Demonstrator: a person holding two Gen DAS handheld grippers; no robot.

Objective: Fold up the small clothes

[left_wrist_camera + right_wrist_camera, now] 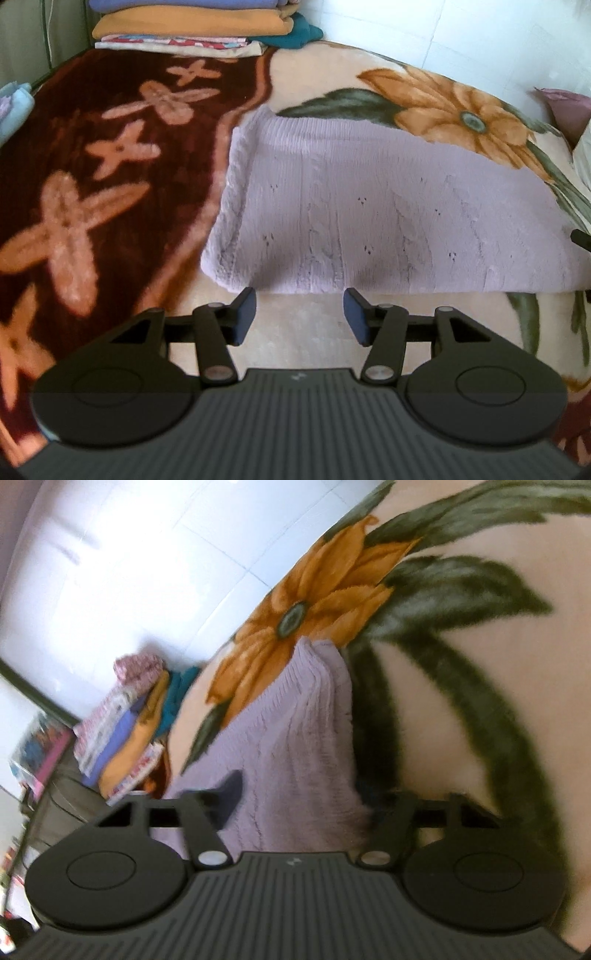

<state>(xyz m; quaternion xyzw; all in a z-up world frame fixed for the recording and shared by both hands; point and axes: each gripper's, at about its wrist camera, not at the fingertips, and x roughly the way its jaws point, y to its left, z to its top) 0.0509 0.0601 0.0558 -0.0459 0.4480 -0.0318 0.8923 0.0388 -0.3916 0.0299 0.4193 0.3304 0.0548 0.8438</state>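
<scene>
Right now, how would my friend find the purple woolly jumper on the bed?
Find the plush blanket with brown and cream halves. The folded lilac knitted jumper lies on the cream half beside an orange flower print, alone, unlike the stacked clothes at the far end.

Floral blanket [332, 81] bears lilac knit [369, 206], stacked clothes [192, 26]

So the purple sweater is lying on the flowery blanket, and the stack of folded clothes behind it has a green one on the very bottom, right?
Not quite. In the left wrist view the bottom piece of the stack of folded clothes is cream, not green; a teal piece sits beside it. The purple sweater does lie on the flowery blanket.
</scene>
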